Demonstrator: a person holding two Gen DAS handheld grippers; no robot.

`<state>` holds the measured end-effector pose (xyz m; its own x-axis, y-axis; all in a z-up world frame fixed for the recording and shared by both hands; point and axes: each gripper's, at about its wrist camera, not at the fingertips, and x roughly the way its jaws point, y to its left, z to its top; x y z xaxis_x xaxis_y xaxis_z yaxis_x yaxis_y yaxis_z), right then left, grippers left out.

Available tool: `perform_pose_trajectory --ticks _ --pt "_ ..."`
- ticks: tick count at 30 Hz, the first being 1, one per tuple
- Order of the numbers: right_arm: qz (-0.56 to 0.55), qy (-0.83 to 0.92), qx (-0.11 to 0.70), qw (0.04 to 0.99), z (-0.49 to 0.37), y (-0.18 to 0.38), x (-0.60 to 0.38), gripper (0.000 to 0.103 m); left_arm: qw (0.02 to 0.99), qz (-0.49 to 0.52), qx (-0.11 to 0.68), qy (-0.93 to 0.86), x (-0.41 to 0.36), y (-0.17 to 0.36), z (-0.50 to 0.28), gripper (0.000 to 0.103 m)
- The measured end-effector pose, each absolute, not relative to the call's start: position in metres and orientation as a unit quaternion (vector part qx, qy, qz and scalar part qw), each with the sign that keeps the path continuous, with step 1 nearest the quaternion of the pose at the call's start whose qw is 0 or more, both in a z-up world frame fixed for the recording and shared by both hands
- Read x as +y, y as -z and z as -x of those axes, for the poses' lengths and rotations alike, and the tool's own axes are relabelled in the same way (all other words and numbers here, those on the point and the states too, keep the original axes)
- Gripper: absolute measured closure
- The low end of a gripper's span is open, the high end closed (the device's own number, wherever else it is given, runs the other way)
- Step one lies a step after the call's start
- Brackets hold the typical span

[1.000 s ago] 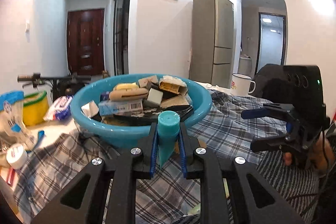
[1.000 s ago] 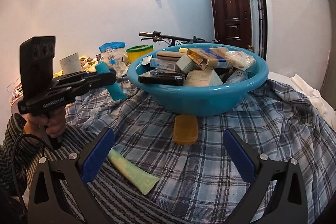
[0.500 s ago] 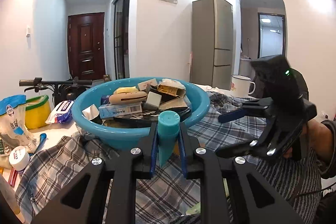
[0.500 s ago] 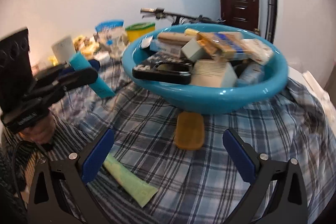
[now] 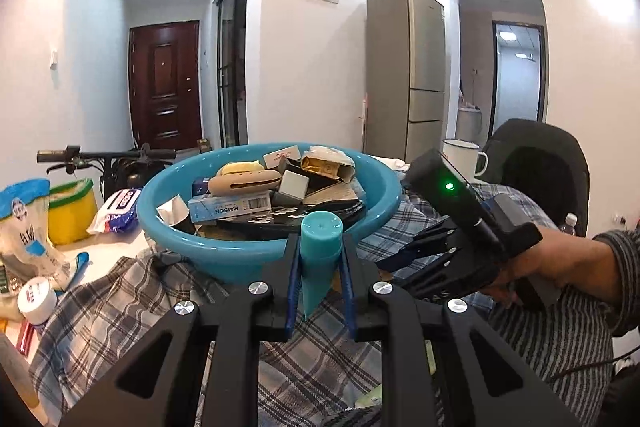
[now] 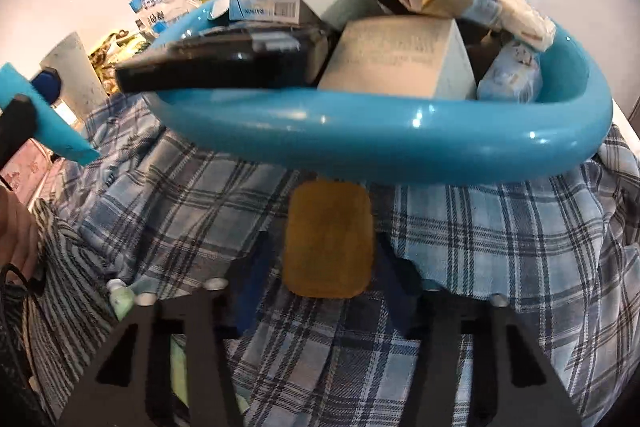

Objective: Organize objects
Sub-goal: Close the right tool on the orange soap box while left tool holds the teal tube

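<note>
My left gripper (image 5: 320,267) is shut on a teal tube (image 5: 320,251), cap up, held just in front of the blue basin (image 5: 256,251). The basin is heaped with boxes and packets and also shows in the right wrist view (image 6: 400,147). My right gripper (image 6: 326,267) is low over the plaid cloth (image 6: 500,247), its fingers (image 6: 256,275) on either side of a flat amber soap case (image 6: 328,247) below the basin's rim. The jaws look narrowed around the case, but the blur hides whether they touch it. The teal tube shows at the far left (image 6: 52,123).
A pale green tube (image 6: 124,303) lies on the cloth at lower left. A white jar (image 5: 36,301), bags (image 5: 24,227) and a yellow tub (image 5: 70,211) crowd the table's left. A white mug (image 5: 464,157) stands behind the basin, right.
My right gripper has dropped and pushed forward to the amber case, and its jaws have narrowed from wide open. My left gripper still holds the teal tube, almost unmoved.
</note>
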<state>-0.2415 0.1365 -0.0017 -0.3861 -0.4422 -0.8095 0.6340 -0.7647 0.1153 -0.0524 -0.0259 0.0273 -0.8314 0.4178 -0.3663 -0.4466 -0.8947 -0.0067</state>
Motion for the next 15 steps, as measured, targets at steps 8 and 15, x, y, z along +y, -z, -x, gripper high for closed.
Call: perform_pose_trajectory --ticks 8,15 --pt "-0.422 0.839 0.103 0.327 0.228 -0.009 0.15 0.061 0.229 0.184 0.034 -0.955 -0.028 -0.026 0.054 0.084" --pt "-0.403 0.839 0.108 0.35 0.2 -0.023 0.158 0.061 0.227 0.186 0.02 -0.956 -0.034 -0.026 0.056 0.084"
